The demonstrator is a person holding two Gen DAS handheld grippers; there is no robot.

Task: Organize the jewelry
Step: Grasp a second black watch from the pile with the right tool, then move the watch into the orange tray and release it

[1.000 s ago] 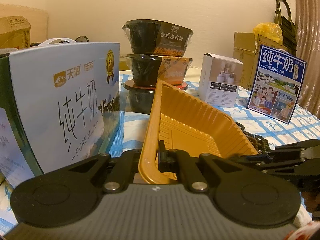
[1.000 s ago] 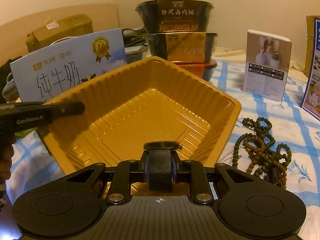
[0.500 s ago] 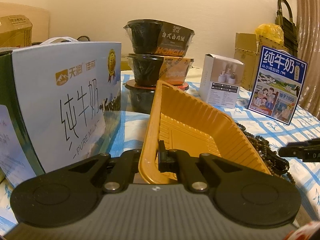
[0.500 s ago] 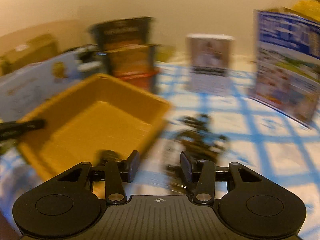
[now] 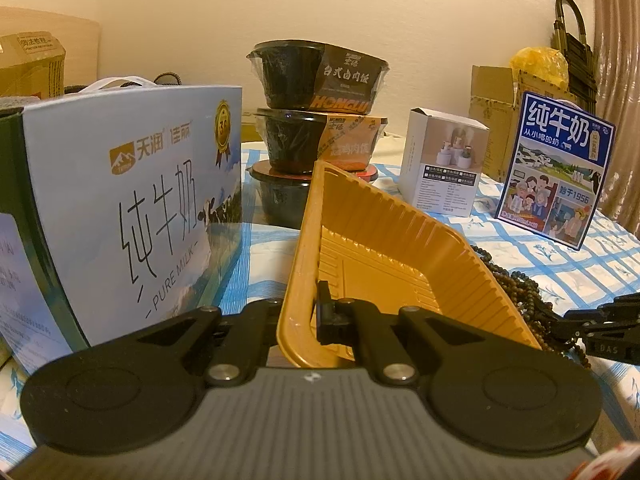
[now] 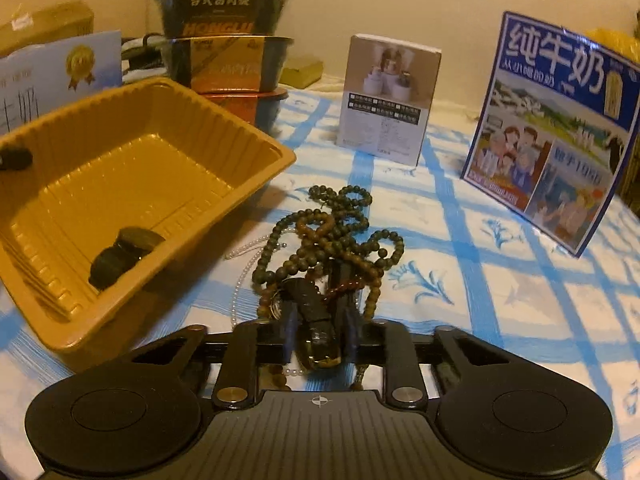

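Clamping tray [image 5: 360, 248] rim – left gripper [image 5: 304, 316]; right gripper [image 6: 320, 336] fingers closing around dark bracelet [image 6: 316, 316] – grip unclear

Yellow ribbed plastic tray [image 6: 132, 184], tilted with one edge raised off the blue-checked cloth; a dark band [image 6: 124, 252] lies at its low corner. Just beside it, a tangled heap of brown and green bead strings [image 6: 340, 236], a thin pearl strand [image 6: 244, 264] and a dark gold-trimmed bracelet [image 6: 316, 320].
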